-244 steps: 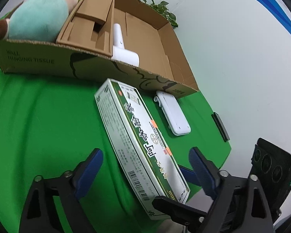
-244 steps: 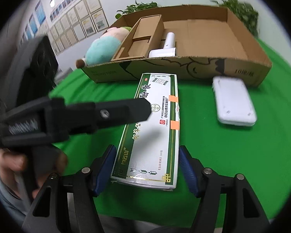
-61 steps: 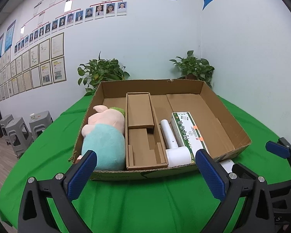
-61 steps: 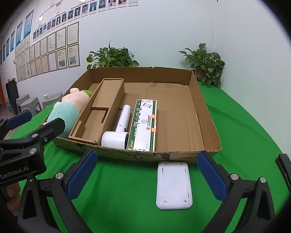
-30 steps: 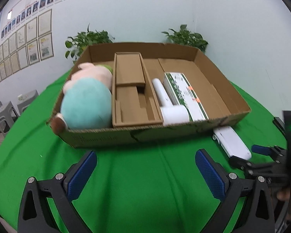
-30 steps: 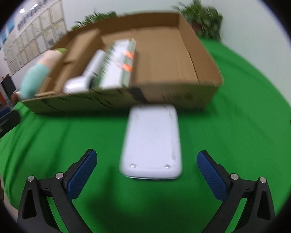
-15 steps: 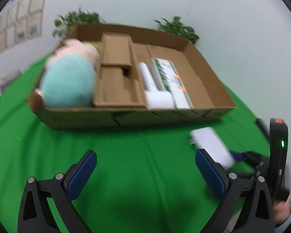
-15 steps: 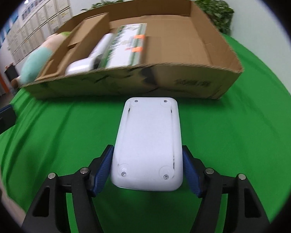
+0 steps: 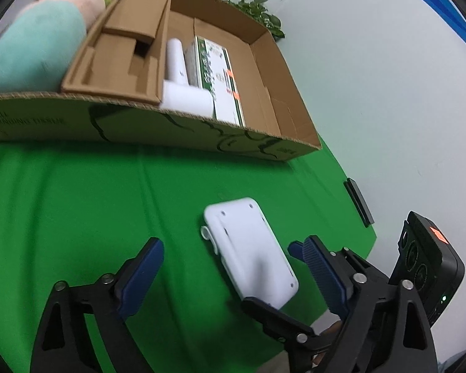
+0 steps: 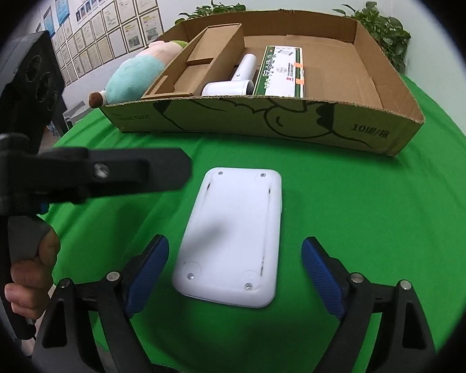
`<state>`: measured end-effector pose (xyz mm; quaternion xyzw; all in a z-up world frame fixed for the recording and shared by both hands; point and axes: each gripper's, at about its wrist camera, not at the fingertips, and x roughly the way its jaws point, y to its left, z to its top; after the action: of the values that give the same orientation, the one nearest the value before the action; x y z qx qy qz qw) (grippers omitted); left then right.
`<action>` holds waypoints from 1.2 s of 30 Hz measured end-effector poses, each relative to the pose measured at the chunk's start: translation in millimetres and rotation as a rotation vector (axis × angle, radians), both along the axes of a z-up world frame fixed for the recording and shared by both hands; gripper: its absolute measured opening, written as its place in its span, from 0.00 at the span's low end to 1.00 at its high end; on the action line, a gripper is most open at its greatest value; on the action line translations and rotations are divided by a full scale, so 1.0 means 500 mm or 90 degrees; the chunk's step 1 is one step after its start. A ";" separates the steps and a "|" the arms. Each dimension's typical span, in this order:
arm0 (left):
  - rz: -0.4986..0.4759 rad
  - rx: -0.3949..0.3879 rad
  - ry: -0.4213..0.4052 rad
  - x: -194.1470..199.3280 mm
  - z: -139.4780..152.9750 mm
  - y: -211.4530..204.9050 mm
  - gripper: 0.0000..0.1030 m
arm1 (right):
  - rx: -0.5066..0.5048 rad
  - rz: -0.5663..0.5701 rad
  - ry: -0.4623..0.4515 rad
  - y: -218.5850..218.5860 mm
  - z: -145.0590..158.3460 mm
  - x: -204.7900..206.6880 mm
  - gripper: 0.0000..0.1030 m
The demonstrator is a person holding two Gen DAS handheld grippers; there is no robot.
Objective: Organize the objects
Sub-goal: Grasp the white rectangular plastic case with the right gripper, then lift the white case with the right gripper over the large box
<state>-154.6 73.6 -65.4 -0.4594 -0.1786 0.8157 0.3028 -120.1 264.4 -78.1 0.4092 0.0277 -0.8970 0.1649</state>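
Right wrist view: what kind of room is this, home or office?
Likely an office or lab corner set up for recording, not a home: rows of framed certificates and staff photos on the wall, a table under a green cloth, and potted plants behind the cardboard box.

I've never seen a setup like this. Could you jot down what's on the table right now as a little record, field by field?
Surface: green cloth
Container: open cardboard box
In the box: plush toy, cardboard insert, white handheld device, green-and-white carton
Outside the box: white flat device, lying on the cloth
Right gripper: jaws just opening, either side of the flat device, not touching
Left gripper: open, jaws just closing, beside the same device
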 end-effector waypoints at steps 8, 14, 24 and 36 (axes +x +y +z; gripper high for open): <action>-0.044 0.038 -0.040 -0.011 -0.026 0.039 0.63 | 0.008 0.018 -0.006 -0.015 -0.009 0.004 0.77; -0.035 0.037 -0.060 -0.017 -0.046 0.043 0.55 | -0.013 -0.007 -0.026 -0.013 -0.013 0.004 0.68; -0.012 0.017 -0.075 -0.023 -0.055 0.026 0.31 | -0.078 -0.032 -0.053 -0.012 -0.011 0.009 0.67; -0.019 0.008 -0.050 -0.015 -0.021 0.031 0.24 | -0.099 -0.043 -0.055 -0.012 -0.007 0.018 0.66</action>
<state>-161.9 88.9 -75.7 -0.4916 -0.1883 0.7914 0.3108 -111.0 258.1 -81.9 0.4340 -0.0630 -0.8831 0.1671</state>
